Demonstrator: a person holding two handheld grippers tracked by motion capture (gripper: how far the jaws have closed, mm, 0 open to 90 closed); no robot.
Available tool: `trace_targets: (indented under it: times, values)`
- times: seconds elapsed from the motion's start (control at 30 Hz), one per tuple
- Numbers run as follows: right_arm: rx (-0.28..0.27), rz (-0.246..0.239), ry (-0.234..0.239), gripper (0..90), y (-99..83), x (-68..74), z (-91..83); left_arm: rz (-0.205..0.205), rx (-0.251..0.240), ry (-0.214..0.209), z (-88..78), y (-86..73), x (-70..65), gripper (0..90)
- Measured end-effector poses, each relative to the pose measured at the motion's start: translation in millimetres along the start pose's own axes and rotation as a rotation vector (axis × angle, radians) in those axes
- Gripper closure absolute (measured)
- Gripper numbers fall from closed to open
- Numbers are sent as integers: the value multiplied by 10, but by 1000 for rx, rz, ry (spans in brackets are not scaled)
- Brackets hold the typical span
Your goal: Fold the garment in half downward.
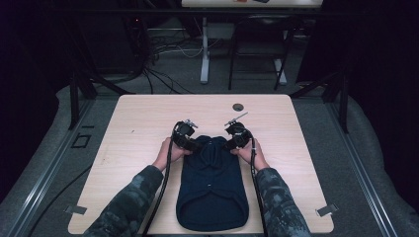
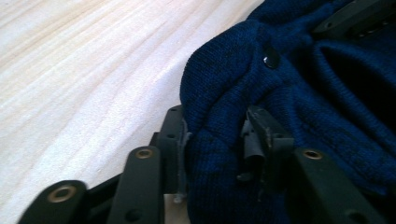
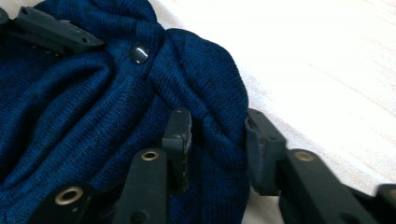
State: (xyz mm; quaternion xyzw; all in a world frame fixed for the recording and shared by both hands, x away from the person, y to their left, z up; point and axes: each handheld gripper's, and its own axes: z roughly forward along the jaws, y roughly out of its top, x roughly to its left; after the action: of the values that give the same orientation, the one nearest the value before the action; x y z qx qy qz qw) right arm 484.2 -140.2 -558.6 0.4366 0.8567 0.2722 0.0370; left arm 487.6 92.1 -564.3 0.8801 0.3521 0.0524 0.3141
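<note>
The left gripper (image 2: 215,140) has its jaws pinched on a fold of the dark blue knit garment (image 1: 212,190) at its upper left corner; the right gripper (image 3: 215,142) likewise clamps a bunched fold at the upper right corner, one jaw over the cloth and one at its edge; a small dark button (image 3: 138,52) sits between the two grips; the garment lies flat on the pale wooden table (image 1: 133,133), near its front edge.

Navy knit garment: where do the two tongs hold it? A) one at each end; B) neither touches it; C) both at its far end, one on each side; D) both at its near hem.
C: the left tongs and right tongs each pinch a fold of the garment at its far end.
</note>
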Motion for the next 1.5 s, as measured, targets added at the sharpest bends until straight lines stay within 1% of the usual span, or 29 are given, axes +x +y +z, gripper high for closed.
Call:
trace_targets:
  times: [0.03,0.07,0.13,0.17,0.23,0.27,0.3,0.33,0.37,0.4,0.5,0.53,0.57,0.6,0.63,0.67,0.7,0.73,0.8,0.9,0.93,1.0,1.07,1.17,1.23,1.27,1.3,1.33,1.5]
  values:
    - [0,0,0,675,0,0,0,-3,-4,-6,1,-4,-1,629]
    - [-27,11,10,688,-16,7,9,-3,-7,-12,1,-7,0,652]
    - [-23,2,14,693,-20,5,3,2,-11,-17,0,-14,0,662]
    - [-22,-11,5,698,-25,5,-2,6,-12,-18,0,-18,0,670]
    - [-44,-15,-7,705,-35,38,8,12,-18,-16,1,-22,-8,679]
    - [-35,-36,-15,711,-30,47,-1,24,-18,-12,-2,-23,-17,685]
    - [-43,-97,-73,721,-29,130,-5,36,-17,0,-4,-20,-33,692]
    - [-48,-118,-97,723,-32,168,-5,56,-15,12,-8,-15,-57,695]
    - [-48,-118,-97,723,-32,168,-5,75,-9,30,-15,-5,-86,695]
    - [-53,-131,-118,725,-38,190,-9,96,-5,51,-20,3,-112,697]
    - [-75,-132,-119,727,-68,192,-40,122,-4,60,-48,22,-143,703]
    - [-95,-132,-116,728,-88,186,-78,129,-10,64,-64,25,-148,702]
    - [-95,-132,-116,728,-88,186,-78,133,-24,56,-92,28,-148,702]
    - [-107,-150,-121,728,-103,191,-111,133,-36,54,-122,31,-153,702]
    - [-139,-159,-129,727,-129,211,-172,132,-53,58,-148,32,-162,702]
    - [-139,-159,-129,727,-129,211,-172,135,-69,50,-177,34,-167,702]
    - [-158,-171,-134,727,-142,230,-242,138,-78,48,-203,36,-170,702]
    - [-158,-171,-134,727,-142,230,-242,142,-97,52,-241,42,-185,702]
    - [-189,-176,-136,727,-147,253,-332,162,-124,60,-316,58,-206,702]
    - [-231,-191,-143,725,-142,285,-466,178,-170,68,-429,83,-239,702]
    - [-255,-199,-143,723,-141,307,-547,180,-182,66,-464,91,-245,701]
    - [-288,-206,-146,722,-148,333,-616,188,-203,67,-527,104,-258,700]
    - [-297,-213,-145,721,-149,343,-647,195,-217,66,-586,115,-275,700]
    - [-329,-243,-169,721,-161,413,-757,210,-237,70,-666,126,-307,701]
    - [-333,-255,-179,721,-160,434,-781,218,-249,77,-707,130,-327,701]
    - [-341,-255,-183,721,-162,454,-795,226,-266,90,-735,132,-343,701]
    - [-352,-274,-203,721,-158,503,-855,234,-276,98,-758,135,-354,703]
    - [-357,-284,-210,721,-156,525,-883,242,-285,110,-778,140,-364,704]
    - [-385,-302,-220,718,-152,593,-983,265,-325,140,-875,165,-390,706]
